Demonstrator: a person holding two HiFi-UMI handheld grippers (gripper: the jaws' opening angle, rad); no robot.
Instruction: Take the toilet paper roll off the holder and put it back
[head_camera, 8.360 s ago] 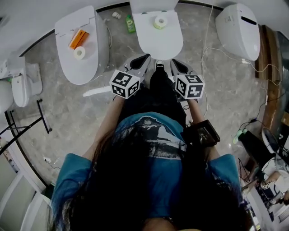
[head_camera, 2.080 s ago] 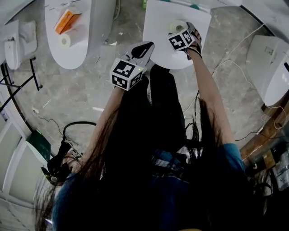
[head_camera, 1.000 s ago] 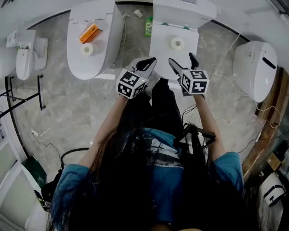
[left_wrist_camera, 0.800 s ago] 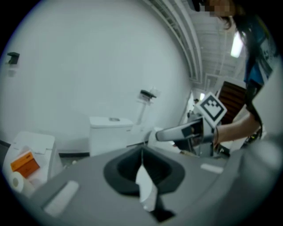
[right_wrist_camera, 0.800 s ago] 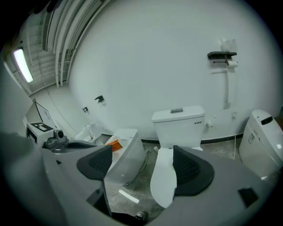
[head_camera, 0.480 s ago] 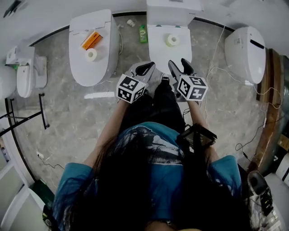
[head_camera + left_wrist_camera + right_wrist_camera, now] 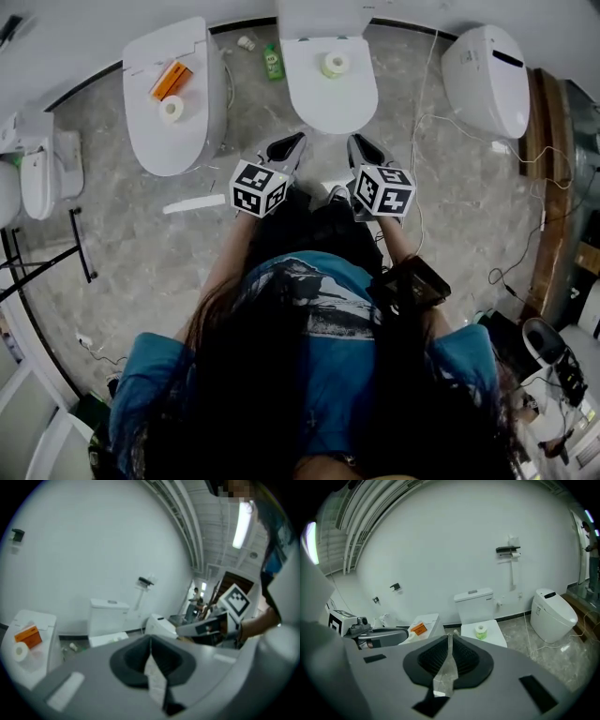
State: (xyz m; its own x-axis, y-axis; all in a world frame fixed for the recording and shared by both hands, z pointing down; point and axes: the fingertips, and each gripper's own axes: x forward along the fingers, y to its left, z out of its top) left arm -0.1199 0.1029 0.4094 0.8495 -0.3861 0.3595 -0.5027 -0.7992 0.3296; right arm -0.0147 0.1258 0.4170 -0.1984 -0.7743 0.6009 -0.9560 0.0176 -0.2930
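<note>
A toilet paper roll point(image 7: 335, 64) with a green-tinted wrap stands on the closed lid of the middle toilet point(image 7: 328, 98); it also shows in the right gripper view point(image 7: 481, 631). A black wall holder point(image 7: 508, 550) hangs high to the right of that toilet's tank. My left gripper point(image 7: 292, 142) and right gripper point(image 7: 357, 143) hover side by side in front of the toilet, well short of the roll. The left gripper's jaws are together with nothing in them point(image 7: 150, 640). The right gripper's jaws are closing, met along a seam with nothing between them point(image 7: 449, 638).
On the lid of the left toilet point(image 7: 183, 131) lie an orange box point(image 7: 167, 80) and a second roll point(image 7: 171, 109). A third toilet point(image 7: 487, 80) stands at the right, with cables point(image 7: 422, 122) on the floor beside it. A green bottle point(image 7: 273, 64) stands between the left and middle toilets.
The right gripper's jaws, spread apart a second ago, have come together empty. Both grippers have drawn back from the middle toilet; the roll stays on the lid.
</note>
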